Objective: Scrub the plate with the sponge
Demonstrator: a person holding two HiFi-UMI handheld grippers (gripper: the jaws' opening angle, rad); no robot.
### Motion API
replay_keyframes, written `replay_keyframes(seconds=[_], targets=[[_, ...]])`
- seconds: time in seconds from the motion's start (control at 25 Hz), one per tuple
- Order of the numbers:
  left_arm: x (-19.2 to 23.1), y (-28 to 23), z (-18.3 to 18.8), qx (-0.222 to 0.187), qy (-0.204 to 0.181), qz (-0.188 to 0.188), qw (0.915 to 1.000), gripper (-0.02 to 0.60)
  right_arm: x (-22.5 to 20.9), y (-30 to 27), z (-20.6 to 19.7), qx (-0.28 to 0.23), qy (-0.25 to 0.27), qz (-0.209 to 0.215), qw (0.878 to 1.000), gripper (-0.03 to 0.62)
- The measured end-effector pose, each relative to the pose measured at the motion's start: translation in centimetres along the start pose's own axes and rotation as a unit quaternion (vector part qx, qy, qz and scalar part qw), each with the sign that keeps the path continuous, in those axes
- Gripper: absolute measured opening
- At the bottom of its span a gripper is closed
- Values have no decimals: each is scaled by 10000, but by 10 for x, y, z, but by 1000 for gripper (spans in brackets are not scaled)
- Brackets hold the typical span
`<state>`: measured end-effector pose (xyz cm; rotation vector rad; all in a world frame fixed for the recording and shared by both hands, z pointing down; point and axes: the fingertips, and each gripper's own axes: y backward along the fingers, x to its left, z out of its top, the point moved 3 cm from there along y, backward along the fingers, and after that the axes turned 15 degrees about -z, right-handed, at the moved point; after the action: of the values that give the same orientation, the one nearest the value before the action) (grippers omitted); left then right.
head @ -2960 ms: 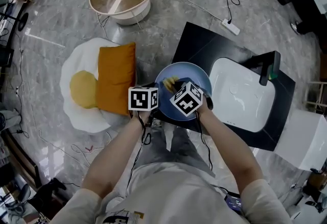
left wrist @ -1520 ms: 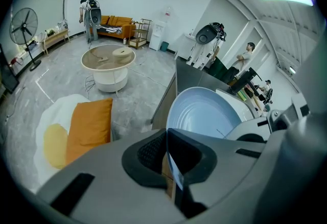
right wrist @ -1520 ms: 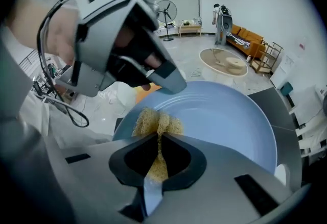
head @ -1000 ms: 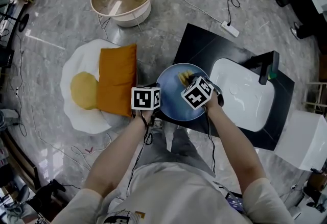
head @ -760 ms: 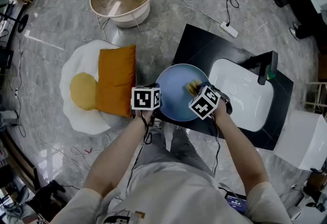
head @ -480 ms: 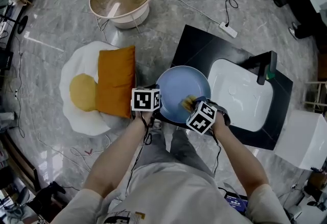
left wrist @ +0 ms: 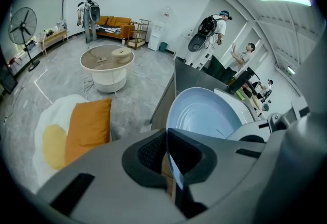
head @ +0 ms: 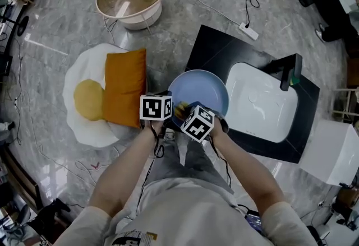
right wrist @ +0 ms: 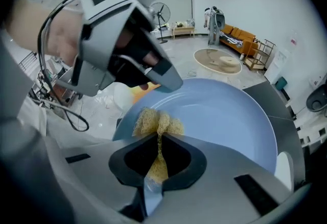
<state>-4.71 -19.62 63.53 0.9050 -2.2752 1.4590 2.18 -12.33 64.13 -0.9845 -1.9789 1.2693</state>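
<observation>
Nearest: gripping the plate [head: 202,91] by its near-left rim with the left tool [left wrist: 167,164], pads closed on the thin edge. Holding it, as it seems, a little tilted over the near-left corner of the desk [head: 213,49], just beside the sink [head: 261,105].

Just beyond: pinching the sponge [right wrist: 156,123] in the right tool [right wrist: 158,159], jaws closed on it. Yellow tuft sticking out in front, pressed against the plate's face close to the near-left rim and close to the left tool.

Judging from this: in the middle of the scrubbing step. Cannot tell how much of the face is clean; no dirt or foam to make out.

For the next move: sweep the sponge from the near rim across the face toward the far-right rim, with light and even pressure. Hold the left grip firm, to prevent turning or slipping of a plate caught by one edge only. Take care not to knock the two tools together, being so near.

Farther: white sink in the right part of the desk, with a dark faucet [head: 289,71] at its far-right side. Past the desk's left edge, on the floor, an orange cushion [head: 123,88].
</observation>
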Motion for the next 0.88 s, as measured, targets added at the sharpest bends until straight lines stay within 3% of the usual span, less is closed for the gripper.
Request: replay_keyframes(seconds=[0.16, 0.6, 0.8, 0.88], targets=[[0, 1, -1, -2, -26, -61, 10000, 26, -33, -6, 13, -111, -404, -133, 9990, 49], [2, 3, -5, -207, 133, -9, 9997, 28, -120, -2, -5, -40, -779, -1620, 9837, 52], [3, 9, -7, -104, 140, 84, 9998, 29, -127, 13, -18, 19, -926, -1782, 9796, 51], [5, 16, -7, -122, 106, 180, 9997, 63, -128, 25, -20, -87, -1072, -1765, 9784, 51]])
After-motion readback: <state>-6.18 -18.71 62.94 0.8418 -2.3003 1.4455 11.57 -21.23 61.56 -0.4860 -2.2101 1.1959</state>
